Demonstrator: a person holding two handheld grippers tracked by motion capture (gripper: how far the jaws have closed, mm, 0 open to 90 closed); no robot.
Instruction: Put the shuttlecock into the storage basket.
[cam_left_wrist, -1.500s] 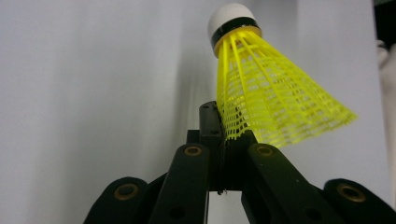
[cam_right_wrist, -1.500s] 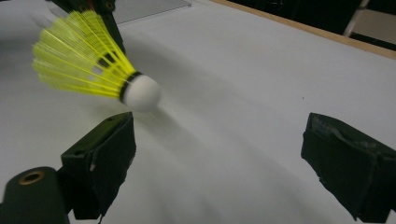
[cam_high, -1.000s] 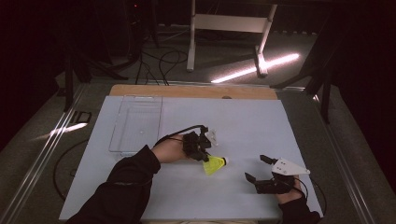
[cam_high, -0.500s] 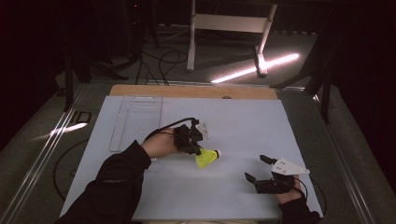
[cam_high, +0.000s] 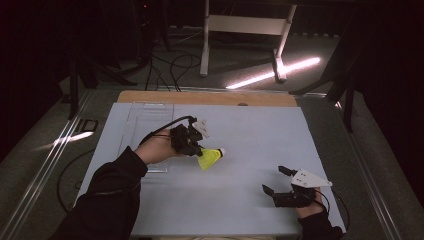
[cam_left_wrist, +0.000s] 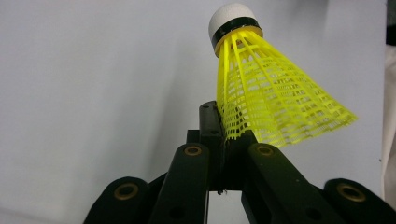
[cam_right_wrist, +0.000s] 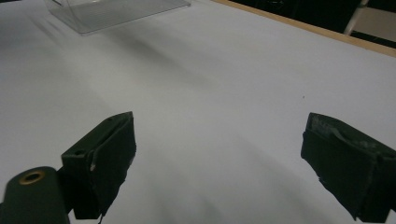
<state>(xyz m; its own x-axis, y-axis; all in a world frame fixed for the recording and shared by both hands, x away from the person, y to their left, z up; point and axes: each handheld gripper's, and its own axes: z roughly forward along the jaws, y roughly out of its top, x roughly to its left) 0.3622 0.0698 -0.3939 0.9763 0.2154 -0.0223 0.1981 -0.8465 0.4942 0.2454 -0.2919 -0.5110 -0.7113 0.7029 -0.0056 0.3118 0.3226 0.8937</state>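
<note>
Shuttlecock pickup looks done: the left gripper has its jaws pinched tight on the edge of the yellow mesh skirt and carries it above the white table sheet, near the clear plastic tray. Placing it, probably into that tray, seems to be what remains. In the high view its long axis runs roughly level, white cork tip pointing to the right, skirt toward the gripper. The right gripper rests near the table's front edge, jaws spread wide, holding nothing.
</note>
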